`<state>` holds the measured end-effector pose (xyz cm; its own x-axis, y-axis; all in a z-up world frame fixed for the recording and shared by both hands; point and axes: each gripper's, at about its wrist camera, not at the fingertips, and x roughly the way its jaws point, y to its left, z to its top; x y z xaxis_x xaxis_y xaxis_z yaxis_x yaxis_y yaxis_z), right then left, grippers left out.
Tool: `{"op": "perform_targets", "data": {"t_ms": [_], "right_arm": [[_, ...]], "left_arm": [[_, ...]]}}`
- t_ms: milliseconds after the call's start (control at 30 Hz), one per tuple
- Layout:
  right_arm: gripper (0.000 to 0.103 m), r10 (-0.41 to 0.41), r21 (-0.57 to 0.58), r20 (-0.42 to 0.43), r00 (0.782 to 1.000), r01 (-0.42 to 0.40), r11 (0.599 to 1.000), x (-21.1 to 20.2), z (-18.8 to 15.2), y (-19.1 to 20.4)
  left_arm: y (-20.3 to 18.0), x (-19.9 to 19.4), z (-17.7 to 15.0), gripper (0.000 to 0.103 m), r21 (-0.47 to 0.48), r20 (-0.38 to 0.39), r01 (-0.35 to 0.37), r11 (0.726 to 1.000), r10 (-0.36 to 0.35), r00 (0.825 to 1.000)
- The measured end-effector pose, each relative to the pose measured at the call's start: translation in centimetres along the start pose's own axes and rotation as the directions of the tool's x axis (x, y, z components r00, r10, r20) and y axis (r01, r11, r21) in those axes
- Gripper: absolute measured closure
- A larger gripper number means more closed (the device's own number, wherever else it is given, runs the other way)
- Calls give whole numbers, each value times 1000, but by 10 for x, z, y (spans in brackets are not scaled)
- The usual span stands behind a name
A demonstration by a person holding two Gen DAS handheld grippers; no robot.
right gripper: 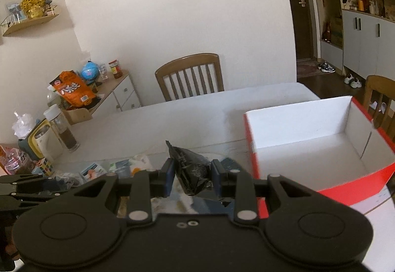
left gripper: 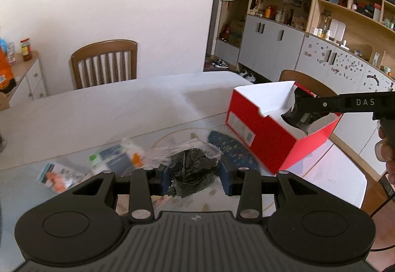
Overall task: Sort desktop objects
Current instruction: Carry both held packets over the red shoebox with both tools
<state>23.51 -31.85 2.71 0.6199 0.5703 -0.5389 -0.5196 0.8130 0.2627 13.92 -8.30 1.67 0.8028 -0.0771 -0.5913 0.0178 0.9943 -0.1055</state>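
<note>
My left gripper (left gripper: 195,180) is shut on a dark snack packet in clear wrap (left gripper: 193,166), lifted above the table. An open red box with a white inside (left gripper: 269,134) stands to its right. My right gripper (left gripper: 300,111) reaches in from the right, over the box's far corner, shut on a black packet (left gripper: 295,117). In the right wrist view, the right gripper (right gripper: 192,178) pinches that black packet (right gripper: 191,171) between its blue pads, just left of the empty box (right gripper: 308,146). The left gripper (right gripper: 24,188) shows at the far left edge.
Several small packets (left gripper: 116,158) and a dark patterned pouch (left gripper: 232,148) lie on the white table (left gripper: 111,109). A Rubik's cube (right gripper: 44,166), a bottle (right gripper: 64,129) and a canister sit at the table's left. Wooden chairs (right gripper: 191,76) stand behind and beside the table.
</note>
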Motion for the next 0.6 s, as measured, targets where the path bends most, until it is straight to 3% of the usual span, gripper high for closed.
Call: {"op": "perform_targets", "data": {"t_ms": [600], "right_arm": [[72,-38,-9,-34,999,38,999,-2,20,-92]], "left_arm": [[-79,58,37,65,46,-11,28,999,-28,1000]]}}
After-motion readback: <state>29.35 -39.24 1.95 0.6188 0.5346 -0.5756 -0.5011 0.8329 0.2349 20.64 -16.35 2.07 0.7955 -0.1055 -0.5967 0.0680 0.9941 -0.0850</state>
